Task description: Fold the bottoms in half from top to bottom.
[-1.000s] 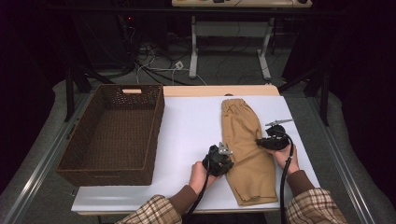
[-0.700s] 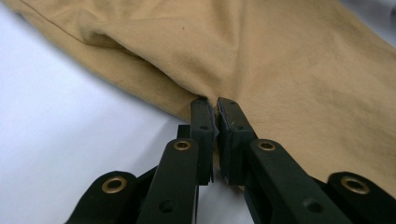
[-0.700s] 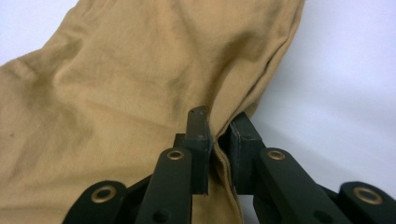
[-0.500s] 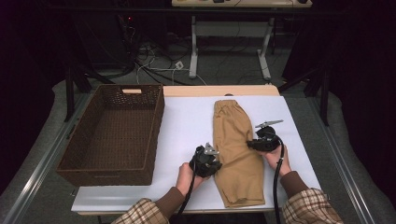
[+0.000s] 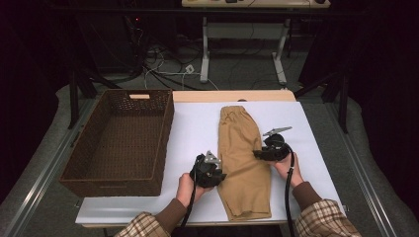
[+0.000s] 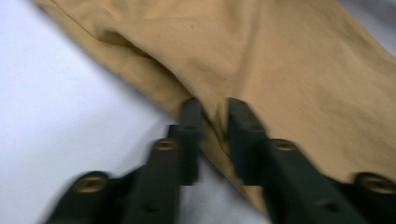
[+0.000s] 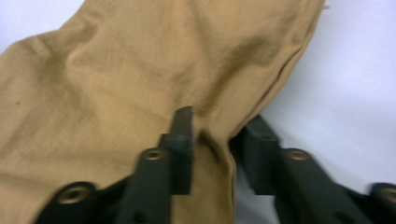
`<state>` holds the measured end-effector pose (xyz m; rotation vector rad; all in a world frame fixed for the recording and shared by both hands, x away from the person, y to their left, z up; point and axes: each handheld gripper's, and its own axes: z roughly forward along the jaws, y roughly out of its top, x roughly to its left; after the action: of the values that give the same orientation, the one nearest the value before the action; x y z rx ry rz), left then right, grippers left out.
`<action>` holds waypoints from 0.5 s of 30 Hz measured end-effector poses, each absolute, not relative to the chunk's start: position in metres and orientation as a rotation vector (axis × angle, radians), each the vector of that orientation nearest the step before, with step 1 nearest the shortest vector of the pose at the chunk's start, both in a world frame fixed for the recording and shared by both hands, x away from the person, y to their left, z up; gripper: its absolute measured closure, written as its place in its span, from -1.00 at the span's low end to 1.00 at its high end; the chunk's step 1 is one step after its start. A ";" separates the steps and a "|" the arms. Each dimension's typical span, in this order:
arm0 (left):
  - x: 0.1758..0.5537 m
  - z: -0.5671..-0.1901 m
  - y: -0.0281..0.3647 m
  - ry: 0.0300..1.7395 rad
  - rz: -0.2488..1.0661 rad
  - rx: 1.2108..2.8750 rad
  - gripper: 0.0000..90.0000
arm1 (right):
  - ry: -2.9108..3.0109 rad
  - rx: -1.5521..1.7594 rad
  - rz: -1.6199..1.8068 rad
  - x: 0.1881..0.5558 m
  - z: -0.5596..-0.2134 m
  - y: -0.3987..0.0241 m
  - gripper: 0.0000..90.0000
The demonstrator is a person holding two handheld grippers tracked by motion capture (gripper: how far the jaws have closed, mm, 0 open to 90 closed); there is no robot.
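Tan trousers (image 5: 242,148), folded lengthwise, lie flat on the white tabletop (image 5: 192,128), waistband at the far end. My left gripper (image 5: 221,176) sits at their left edge near the hem. In the left gripper view its jaws (image 6: 215,109) stand slightly apart with a ridge of the tan cloth (image 6: 289,60) between them; they have just been opening. My right gripper (image 5: 257,154) is at the trousers' right edge, mid-length. Its jaws (image 7: 219,123) have also just been opening, and the cloth's (image 7: 116,70) edge lies loose in the gap.
A dark brown wicker basket (image 5: 168,133) stands empty on the left of the table, close to my left hand. Bare white tabletop lies between the basket and the trousers and to their right. Table legs and cables are behind.
Both hands and the trousers have slid left across the table, toward the basket. The trousers now lie nearer the table's middle.
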<state>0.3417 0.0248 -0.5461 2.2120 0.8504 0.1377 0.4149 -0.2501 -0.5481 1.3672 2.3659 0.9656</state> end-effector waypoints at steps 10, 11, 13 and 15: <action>0.354 -0.545 0.010 0.917 0.203 2.172 0.05 | 2.381 1.420 0.985 0.404 -0.544 -0.267 0.17; 0.355 -0.547 0.008 0.921 0.196 2.179 0.07 | 2.399 1.414 0.972 0.404 -0.546 -0.267 0.18; 0.356 -0.551 0.007 0.923 0.195 2.180 0.14 | 2.407 1.401 0.960 0.403 -0.548 -0.265 0.23; 0.356 -0.553 0.006 0.914 0.193 2.184 0.30 | 2.418 1.394 0.957 0.403 -0.547 -0.264 0.33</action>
<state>0.3564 0.0057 -0.5535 2.1843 0.9138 0.1930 0.4026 -0.2638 -0.5473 1.3936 2.4181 0.9566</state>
